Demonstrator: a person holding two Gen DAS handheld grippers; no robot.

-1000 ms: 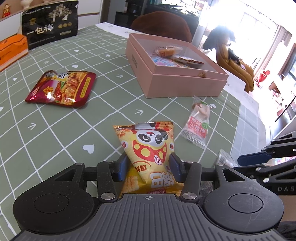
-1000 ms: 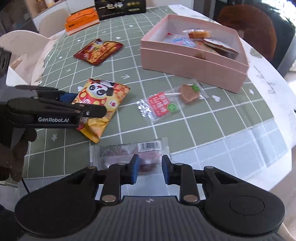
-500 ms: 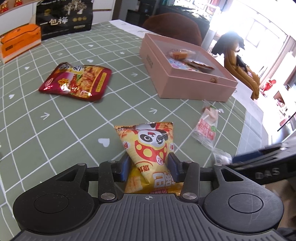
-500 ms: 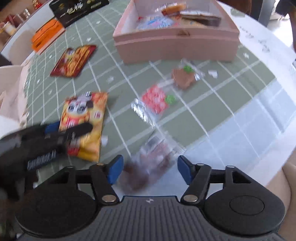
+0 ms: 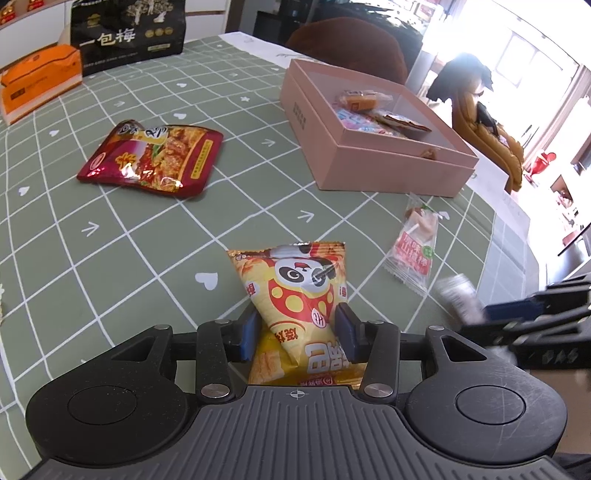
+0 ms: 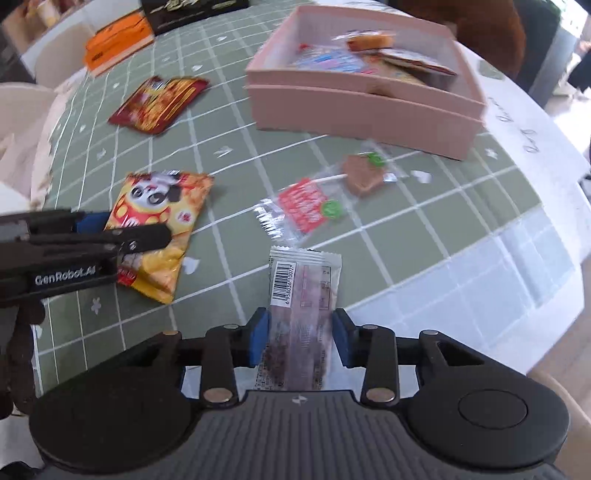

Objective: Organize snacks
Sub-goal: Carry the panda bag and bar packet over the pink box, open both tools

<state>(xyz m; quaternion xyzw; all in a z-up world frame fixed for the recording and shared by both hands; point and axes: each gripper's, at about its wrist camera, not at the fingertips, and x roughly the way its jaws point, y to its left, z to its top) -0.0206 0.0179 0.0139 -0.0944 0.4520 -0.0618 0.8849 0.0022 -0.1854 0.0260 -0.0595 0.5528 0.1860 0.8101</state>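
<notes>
My left gripper (image 5: 298,332) is shut on a yellow panda snack bag (image 5: 295,291), which it holds just above the green checked tablecloth; it also shows in the right wrist view (image 6: 159,221). My right gripper (image 6: 299,336) is shut on a clear packet with a barcode (image 6: 303,295), lifted off the table. The pink box (image 5: 369,162) with several snacks inside stands ahead; it also shows in the right wrist view (image 6: 362,107). A red snack pouch (image 5: 151,158) lies left of the box. A clear red-label packet (image 6: 314,203) lies between the box and the grippers.
An orange box (image 5: 37,85) and a black bag with white characters (image 5: 129,33) stand at the table's far left. A brown chair back (image 5: 351,44) is behind the pink box. The table edge with white paper (image 6: 535,122) is on the right.
My right gripper opened over the clear packet, then closed on it lengthwise and lifted it. My left gripper kept hold of the panda bag and drew back slightly from the box.
</notes>
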